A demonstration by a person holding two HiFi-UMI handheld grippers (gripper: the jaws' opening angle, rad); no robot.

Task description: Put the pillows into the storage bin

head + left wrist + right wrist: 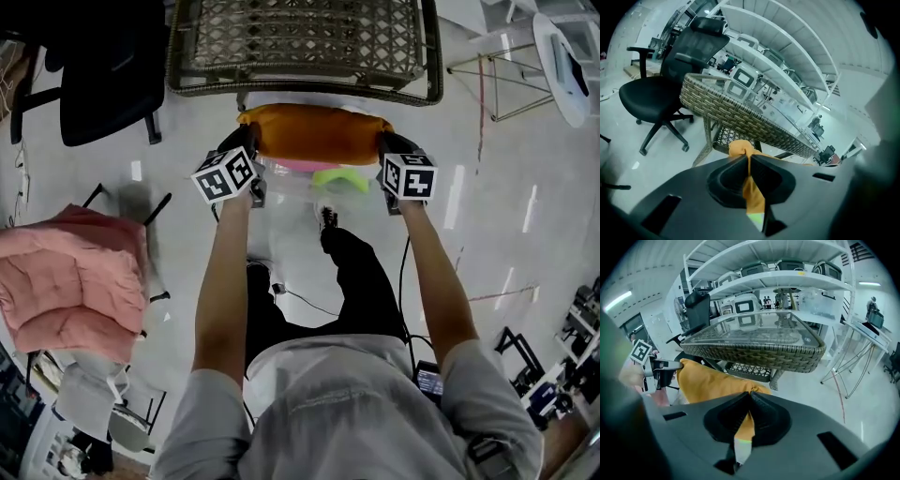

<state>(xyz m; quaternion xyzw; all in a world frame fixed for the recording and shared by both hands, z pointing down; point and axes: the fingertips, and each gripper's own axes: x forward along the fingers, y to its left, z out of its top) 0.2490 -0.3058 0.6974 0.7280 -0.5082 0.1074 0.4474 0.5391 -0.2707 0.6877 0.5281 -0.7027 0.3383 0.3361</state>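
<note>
Two grippers share this load: the left gripper (246, 145) and the right gripper (389, 145) each pinch one end of the orange pillow (314, 134), which hangs stretched between them just above the clear storage bin (281, 216) on the floor, in front of the wicker table (305, 47). The step in hand looks like the lowering of this pillow into the bin, where a pink pillow (298, 166) and a green pillow (339, 178) already lie. To do it well, both ends should probably come down together and level, with the pillow centred over the opening, since it seems about as wide as the bin and a corner could catch on the rim and leave it draped over the edge. Letting go is best left until the pillow's weight rests on those below; dropping one end first would likely make it swing or slide out. A light press afterwards may help it settle under the rim. As for the jaws, the left gripper view shows them clenched almost fully together, with only a thin fold of orange fabric nipped between the pads. The right gripper view shows the same: jaws nearly closed, grasping a pinch of the pillow's corner, and a pale tag hangs from the fabric below the pads. A large pink cushion (75, 281) sits well apart at the left.
</note>
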